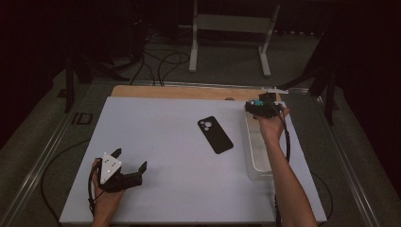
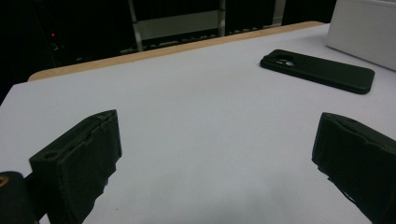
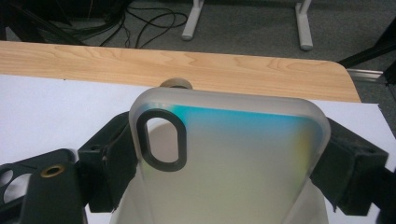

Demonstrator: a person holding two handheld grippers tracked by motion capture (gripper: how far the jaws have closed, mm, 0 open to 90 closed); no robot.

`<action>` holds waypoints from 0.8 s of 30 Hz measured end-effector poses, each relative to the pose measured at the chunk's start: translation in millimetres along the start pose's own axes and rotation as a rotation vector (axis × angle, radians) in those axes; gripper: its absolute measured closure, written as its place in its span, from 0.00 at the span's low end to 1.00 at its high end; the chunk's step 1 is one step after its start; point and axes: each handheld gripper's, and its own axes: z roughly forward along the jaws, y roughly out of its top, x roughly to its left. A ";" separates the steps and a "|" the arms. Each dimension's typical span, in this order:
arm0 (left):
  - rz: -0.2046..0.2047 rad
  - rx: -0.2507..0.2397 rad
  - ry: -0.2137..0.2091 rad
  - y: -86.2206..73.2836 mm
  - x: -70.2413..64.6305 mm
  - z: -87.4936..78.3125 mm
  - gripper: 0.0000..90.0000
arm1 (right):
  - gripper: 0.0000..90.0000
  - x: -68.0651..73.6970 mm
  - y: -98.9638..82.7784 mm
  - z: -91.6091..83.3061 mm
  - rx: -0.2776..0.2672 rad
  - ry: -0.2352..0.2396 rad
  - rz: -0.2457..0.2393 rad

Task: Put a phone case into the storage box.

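Holding: my right gripper [image 3: 229, 163] clamps a translucent phone case [image 3: 233, 163] by its sides, above the clear bin [image 1: 257, 156] at the table's right.
Resting: my left gripper [image 1: 130, 158] gapes empty near me.
Between: black phone case [image 1: 215, 135].

The case [image 3: 233, 163] pinched in the right claw [image 3: 224, 154] looks like frosted, see-through plastic with a teal-to-yellow sheen and a glossy black ring round the camera cutout. The black phone case [image 1: 215, 135] at about 12 o'clock on the worktop [image 1: 156, 142] looks matt and rubbery. The worktop is a smooth matt white sheet over pale wood grain [image 3: 187, 65].
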 end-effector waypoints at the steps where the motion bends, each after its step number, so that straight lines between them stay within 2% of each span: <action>1: 0.000 0.000 0.001 0.0 -0.1 0.1 0.02 | 0.19 0.4 -0.1 0.2 -0.001 -0.001 0.000; 6: 0.000 0.000 0.000 0.0 0.2 0.0 0.02 | 0.18 -0.5 -0.1 0.7 -0.006 -0.005 0.010; 10: 0.001 0.002 0.001 0.0 0.2 0.1 0.02 | 0.10 -2.2 0.4 1.4 -0.010 0.009 0.032; 16: 0.000 0.001 0.001 -0.1 0.4 -0.1 0.02 | 0.10 -6.5 4.0 -6.5 -0.055 0.039 0.059; 20: 0.000 -0.001 -0.001 0.0 0.3 -0.5 0.02 | 0.10 -8.8 6.2 -14.9 -0.074 0.051 0.054; 24: -0.003 -0.003 0.000 0.1 0.6 -0.7 0.02 | 0.10 -5.8 5.6 -26.0 -0.084 0.086 0.016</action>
